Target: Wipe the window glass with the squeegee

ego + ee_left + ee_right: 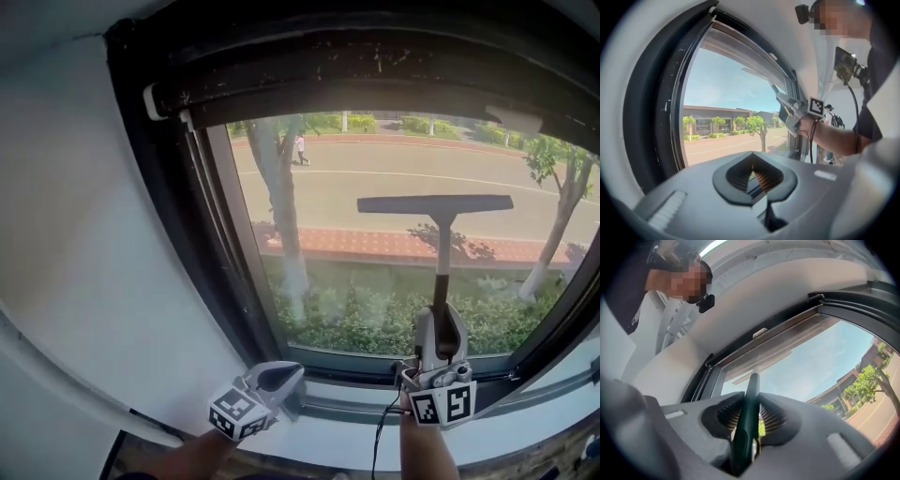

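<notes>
The right tongs (749,414) are clenching the dark green handle of the squeegee (434,204), with one ribbed pad pressing on each side of it. In the head view the handle is standing upright out of these tongs. The blade is lying level across the upper right part of the window glass (356,187); whether the blade is touching the pane, I cannot tell.

The left tongs (752,165) are closed on themselves, with nothing between the pads. They are hanging low at the left corner of the window, just above the grey sill (347,410) and near the dark window frame (192,234). The two tongs are well apart.

A black cable (382,436) is running down from the right tongs beside the person's forearm. A white wall (84,262) is filling the left side of the head view.

Through the glass a road (394,173), a brick-red pavement (375,246), a green hedge (356,319) and a pale tree trunk (281,206) are showing. A small figure (300,148) is walking on the far side of the road.
</notes>
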`<state>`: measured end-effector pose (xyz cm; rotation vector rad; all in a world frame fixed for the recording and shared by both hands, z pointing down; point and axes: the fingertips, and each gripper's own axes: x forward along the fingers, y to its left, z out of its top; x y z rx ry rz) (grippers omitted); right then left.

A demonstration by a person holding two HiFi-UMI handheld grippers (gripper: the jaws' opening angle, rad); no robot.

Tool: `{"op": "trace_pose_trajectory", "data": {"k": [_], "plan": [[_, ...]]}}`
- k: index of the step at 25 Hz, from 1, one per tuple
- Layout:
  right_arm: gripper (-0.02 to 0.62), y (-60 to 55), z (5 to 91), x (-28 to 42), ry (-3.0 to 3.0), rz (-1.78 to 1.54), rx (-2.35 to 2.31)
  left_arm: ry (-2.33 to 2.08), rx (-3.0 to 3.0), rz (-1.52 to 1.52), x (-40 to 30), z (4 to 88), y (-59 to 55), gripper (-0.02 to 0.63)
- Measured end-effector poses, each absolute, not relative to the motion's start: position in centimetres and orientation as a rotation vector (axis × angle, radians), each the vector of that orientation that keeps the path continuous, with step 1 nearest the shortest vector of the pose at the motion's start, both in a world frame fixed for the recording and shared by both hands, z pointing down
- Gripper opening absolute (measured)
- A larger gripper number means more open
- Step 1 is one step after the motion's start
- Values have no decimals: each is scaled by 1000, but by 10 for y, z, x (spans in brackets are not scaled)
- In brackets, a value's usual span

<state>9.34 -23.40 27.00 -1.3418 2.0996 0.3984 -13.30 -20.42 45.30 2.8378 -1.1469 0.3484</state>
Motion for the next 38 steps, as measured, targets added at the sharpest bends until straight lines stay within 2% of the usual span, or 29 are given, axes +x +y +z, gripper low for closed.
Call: {"op": "trace_pose_trajectory", "data": {"k": [38], "plan": [[103,-205,405,100,2161,111,-1505,-1062,2798,419,-131,488,-176,6]]}}
